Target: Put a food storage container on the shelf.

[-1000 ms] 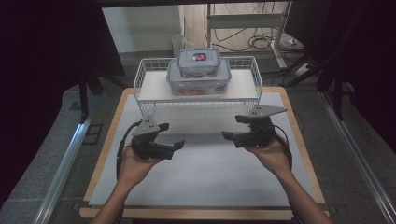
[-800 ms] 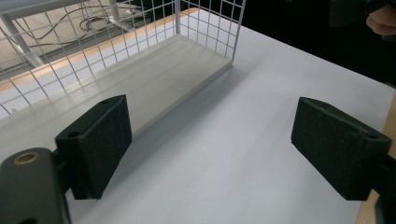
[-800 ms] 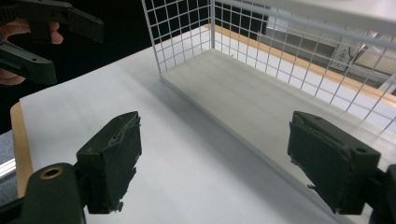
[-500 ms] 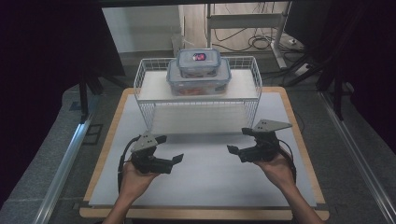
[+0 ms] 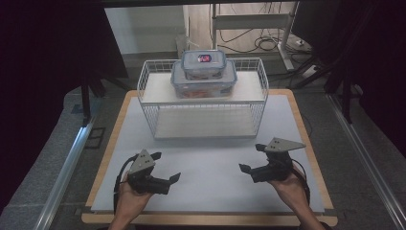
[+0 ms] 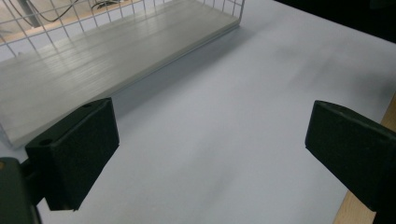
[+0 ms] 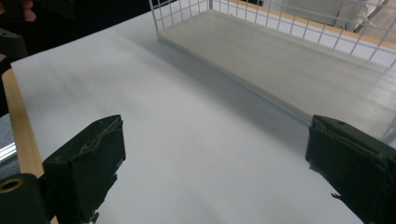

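My left gripper [image 5: 166, 166] hovers low over the white mat [image 5: 210, 158] near its front left. Its jaws have just been opening, stand wide apart and have nothing between them [image 6: 210, 154]. My right gripper [image 5: 250, 157] mirrors it at the front right, also just opened wide and empty [image 7: 210, 158]. Both point inward, towards the middle of the mat. Behind them stands a white wire rack [image 5: 203, 112] with two shelves. On its top shelf a small clear lidded container [image 5: 203, 58] is stacked on a larger one [image 5: 203, 84]. The lower shelf [image 6: 93, 60] is bare.
The mat lies on a wooden table [image 5: 306, 139] whose edge shows around it. Metal rails [image 5: 64, 163] run along the floor on both sides. Cables and a metal frame [image 5: 258, 28] lie beyond the rack. Open mat lies between the grippers and the rack.
Both hands have drawn back from the rack towards the table's near edge and sunk lower. The jaws of both grippers stand wider apart than before.
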Demonstrator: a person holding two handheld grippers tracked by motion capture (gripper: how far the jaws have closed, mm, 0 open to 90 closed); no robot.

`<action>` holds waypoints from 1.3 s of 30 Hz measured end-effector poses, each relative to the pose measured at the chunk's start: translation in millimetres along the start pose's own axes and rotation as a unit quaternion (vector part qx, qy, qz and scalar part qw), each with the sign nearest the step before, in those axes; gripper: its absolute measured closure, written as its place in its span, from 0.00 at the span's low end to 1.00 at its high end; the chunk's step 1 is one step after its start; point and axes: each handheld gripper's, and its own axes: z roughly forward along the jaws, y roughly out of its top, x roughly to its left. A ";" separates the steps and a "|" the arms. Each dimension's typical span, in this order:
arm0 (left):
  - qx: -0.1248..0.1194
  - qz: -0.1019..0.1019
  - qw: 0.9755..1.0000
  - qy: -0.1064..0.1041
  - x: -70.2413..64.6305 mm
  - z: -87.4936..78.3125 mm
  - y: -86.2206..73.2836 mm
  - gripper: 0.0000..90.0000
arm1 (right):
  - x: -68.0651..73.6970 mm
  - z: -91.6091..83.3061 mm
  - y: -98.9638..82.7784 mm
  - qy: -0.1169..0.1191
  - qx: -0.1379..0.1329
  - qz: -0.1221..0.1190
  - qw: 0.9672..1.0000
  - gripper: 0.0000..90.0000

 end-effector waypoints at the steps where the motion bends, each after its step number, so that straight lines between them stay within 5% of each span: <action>1: 0.002 0.000 1.000 0.003 -0.7 -0.5 -2.2 0.03 | 0.3 -1.3 -2.6 -0.001 0.000 0.001 1.000 0.06; 19: 0.028 0.012 0.999 0.028 -6.0 1.9 -31.7 0.01 | 0.9 -16.5 -40.0 -0.044 0.023 -0.016 0.999 0.06; 39: 0.057 0.009 0.997 0.048 4.3 15.6 -47.3 0.01 | -14.6 -7.9 -67.4 -0.053 0.064 0.010 0.996 0.04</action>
